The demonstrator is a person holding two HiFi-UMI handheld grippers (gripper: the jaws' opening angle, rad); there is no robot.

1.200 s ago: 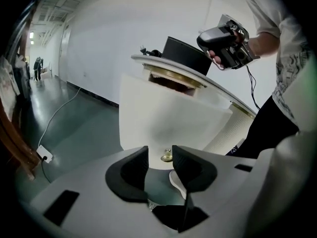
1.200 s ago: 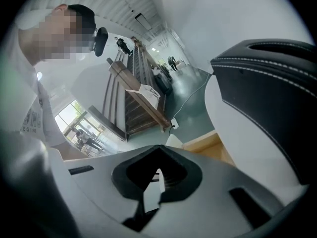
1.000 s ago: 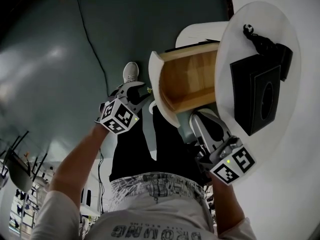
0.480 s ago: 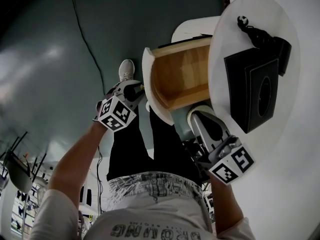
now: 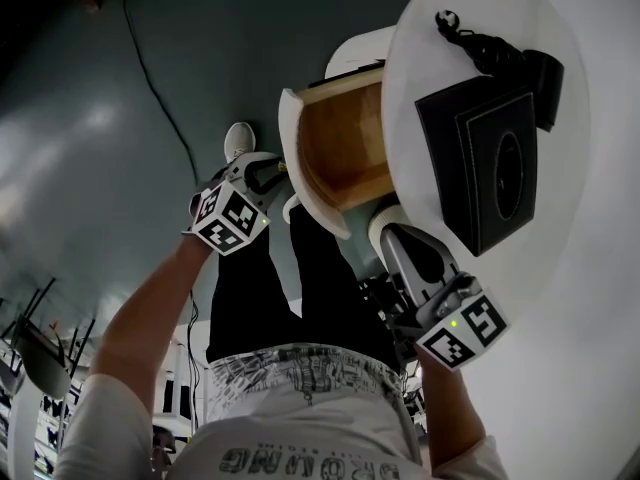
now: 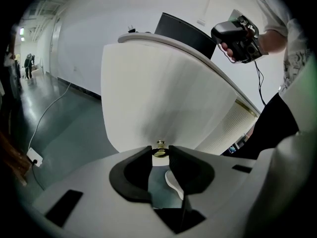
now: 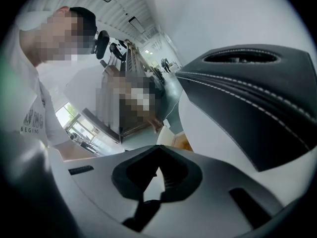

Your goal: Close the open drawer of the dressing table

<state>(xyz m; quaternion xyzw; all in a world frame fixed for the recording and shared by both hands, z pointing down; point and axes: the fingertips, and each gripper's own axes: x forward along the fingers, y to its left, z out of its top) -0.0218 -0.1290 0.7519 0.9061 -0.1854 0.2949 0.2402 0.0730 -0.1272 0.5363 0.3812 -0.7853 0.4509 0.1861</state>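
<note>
The dressing table's drawer (image 5: 345, 148) stands pulled out from under the round white top (image 5: 560, 268), its wooden inside showing. Its curved white front (image 6: 158, 93) carries a small brass knob (image 6: 160, 145). My left gripper (image 5: 280, 173) is at that front. Its jaws have just been closing, and in the left gripper view (image 6: 159, 152) the knob sits between their tips with the pads against it. My right gripper (image 5: 388, 230) hangs at the table's near edge, shut and empty (image 7: 158, 163), apart from the drawer.
A black box (image 5: 480, 158) and a dark cabled device (image 5: 490, 48) lie on the table top. A cable (image 5: 160, 98) runs over the grey floor to the left. The person's legs and a shoe (image 5: 238, 140) stand just in front of the drawer.
The left gripper moved in to the drawer front and its wide jaws closed round the knob. Less of the drawer's wooden inside shows under the top. The right gripper shifted only slightly.
</note>
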